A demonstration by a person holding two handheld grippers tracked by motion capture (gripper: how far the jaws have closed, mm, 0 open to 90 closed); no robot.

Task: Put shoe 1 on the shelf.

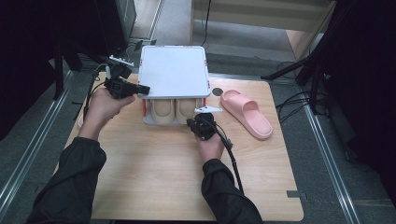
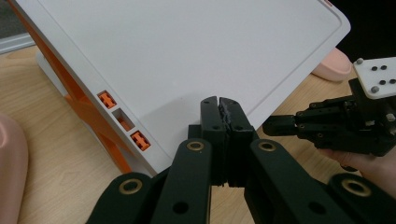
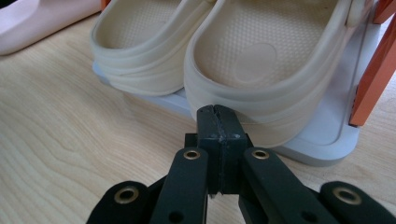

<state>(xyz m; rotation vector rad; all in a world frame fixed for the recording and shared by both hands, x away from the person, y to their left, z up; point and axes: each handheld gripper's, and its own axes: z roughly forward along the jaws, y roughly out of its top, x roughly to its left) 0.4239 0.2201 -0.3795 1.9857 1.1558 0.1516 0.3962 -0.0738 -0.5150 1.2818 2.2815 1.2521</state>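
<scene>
While both tongs are sitting pinched shut on nothing, the right gripper (image 3: 218,109) is nosing against the cream clog (image 3: 266,70) heel just ahead; the left gripper (image 2: 221,101) is resting by the rack's white top (image 2: 187,51), so pushing squarely seems wisest.

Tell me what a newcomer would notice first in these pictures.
A white two-level shoe rack with orange side struts stands at the far middle of the wooden table, and a pair of cream clogs sits on its lower shelf. A single pink slipper lies on the table to its right. The left gripper is at the rack's top left edge, and the right gripper is just before the clogs, both with jaws together.
</scene>
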